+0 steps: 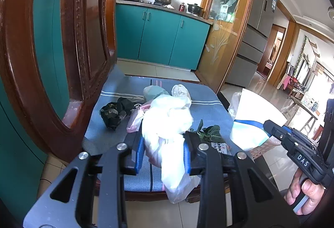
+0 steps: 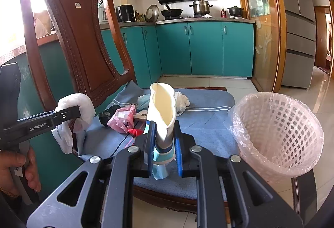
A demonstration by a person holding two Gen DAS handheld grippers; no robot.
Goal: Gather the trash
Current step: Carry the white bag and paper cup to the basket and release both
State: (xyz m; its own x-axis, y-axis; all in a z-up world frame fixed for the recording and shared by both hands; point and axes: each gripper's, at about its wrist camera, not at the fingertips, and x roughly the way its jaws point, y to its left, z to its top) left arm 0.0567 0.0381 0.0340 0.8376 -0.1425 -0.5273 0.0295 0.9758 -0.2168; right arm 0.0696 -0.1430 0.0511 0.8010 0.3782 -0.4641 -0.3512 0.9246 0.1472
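My left gripper point(image 1: 163, 138) is shut on a white plastic bag point(image 1: 169, 121), which hangs crumpled between its blue pads above the chair's blue cushion point(image 1: 204, 102). My right gripper point(image 2: 165, 129) is shut on a squashed white paper cup point(image 2: 161, 104) with a teal band, held upright over the cushion point(image 2: 208, 115). In the right wrist view the left gripper point(image 2: 77, 112) and its bag point(image 2: 83, 102) show at the left. A pink-lined mesh waste basket point(image 2: 277, 129) stands right of the chair. Loose on the cushion lie a black wrapper point(image 1: 113, 113), a pink bag point(image 1: 135, 119) and green leaves point(image 1: 210, 133).
The carved wooden chair back point(image 2: 79, 40) rises close on the left. More crumpled white plastic point(image 1: 180, 90) and a pale green piece point(image 1: 153, 91) lie at the cushion's far end. Teal kitchen cabinets point(image 2: 204, 50) stand behind, across a tiled floor. A hand point(image 1: 306, 190) grips the right tool.
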